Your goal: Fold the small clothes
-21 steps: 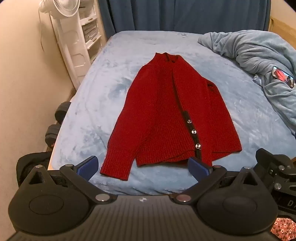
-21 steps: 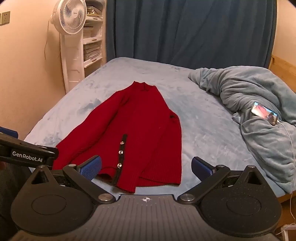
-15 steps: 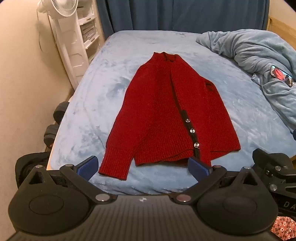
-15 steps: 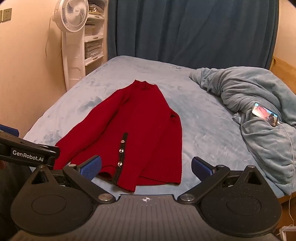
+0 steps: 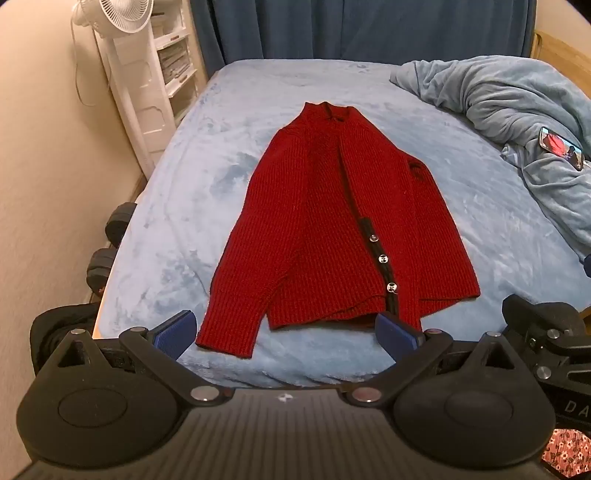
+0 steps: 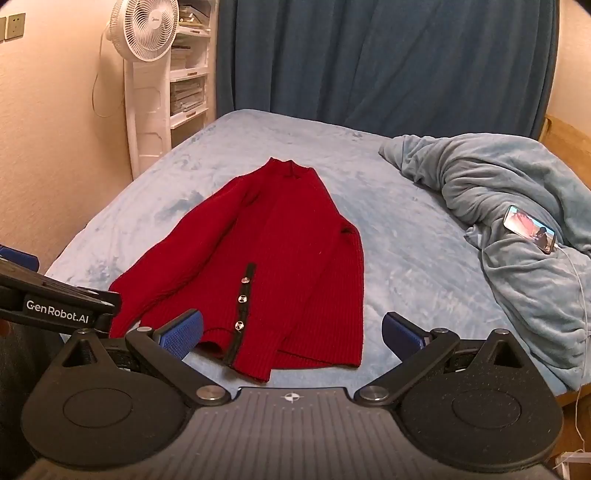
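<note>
Since the earlier pictures little has changed; the red cardigan (image 5: 332, 229) lies as it did, and both views have shifted only slightly; both pairs of tongs stand wide apart with nothing between them, as before. The bed (image 6: 406, 236) is covered with a pale blue fleece sheet; a rumpled blanket (image 6: 517, 206) is heaped on its right side with a phone (image 6: 530, 229) resting on it; a white fan (image 6: 147, 29) and shelves stand by the left wall, a dark blue curtain (image 6: 369, 62) behind. The cardigan lies flat, collar away; its hem is just beyond the left gripper (image 5: 284, 330) and the right gripper (image 6: 291, 330), neither touching it.
</note>
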`<state>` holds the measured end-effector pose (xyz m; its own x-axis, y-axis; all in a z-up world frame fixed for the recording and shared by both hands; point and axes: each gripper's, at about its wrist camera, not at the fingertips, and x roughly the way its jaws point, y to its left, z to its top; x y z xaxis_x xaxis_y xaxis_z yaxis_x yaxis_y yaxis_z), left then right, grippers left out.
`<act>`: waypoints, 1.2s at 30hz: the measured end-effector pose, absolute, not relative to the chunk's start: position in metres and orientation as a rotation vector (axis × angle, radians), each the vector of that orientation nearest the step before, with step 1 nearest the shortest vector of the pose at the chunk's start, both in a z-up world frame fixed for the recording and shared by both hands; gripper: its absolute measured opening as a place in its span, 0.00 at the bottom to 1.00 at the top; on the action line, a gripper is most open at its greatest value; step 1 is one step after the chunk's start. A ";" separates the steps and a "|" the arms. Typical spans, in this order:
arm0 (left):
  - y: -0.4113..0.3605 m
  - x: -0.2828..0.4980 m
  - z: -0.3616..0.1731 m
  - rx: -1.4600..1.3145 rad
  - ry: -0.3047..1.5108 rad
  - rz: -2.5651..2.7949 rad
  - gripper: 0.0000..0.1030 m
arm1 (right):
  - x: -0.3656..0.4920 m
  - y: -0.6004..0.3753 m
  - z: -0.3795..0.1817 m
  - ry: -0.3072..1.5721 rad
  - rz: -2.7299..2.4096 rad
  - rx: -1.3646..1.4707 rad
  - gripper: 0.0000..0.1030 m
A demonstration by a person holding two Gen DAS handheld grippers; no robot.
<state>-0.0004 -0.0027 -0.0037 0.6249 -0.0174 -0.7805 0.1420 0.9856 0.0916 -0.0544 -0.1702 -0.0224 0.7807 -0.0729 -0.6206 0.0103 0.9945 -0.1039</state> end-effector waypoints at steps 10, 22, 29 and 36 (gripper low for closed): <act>-0.004 -0.001 -0.006 0.153 0.890 -0.091 1.00 | -0.054 -0.170 -0.024 0.676 -0.047 -0.095 0.99; -0.005 -0.001 -0.005 0.155 0.890 -0.091 1.00 | -0.053 -0.169 -0.024 0.676 -0.049 -0.096 0.99; -0.005 -0.001 -0.005 0.155 0.891 -0.091 1.00 | -0.053 -0.169 -0.025 0.678 -0.049 -0.096 0.99; -0.006 -0.001 -0.006 0.157 0.891 -0.092 1.00 | -0.054 -0.169 -0.026 0.680 -0.049 -0.096 0.99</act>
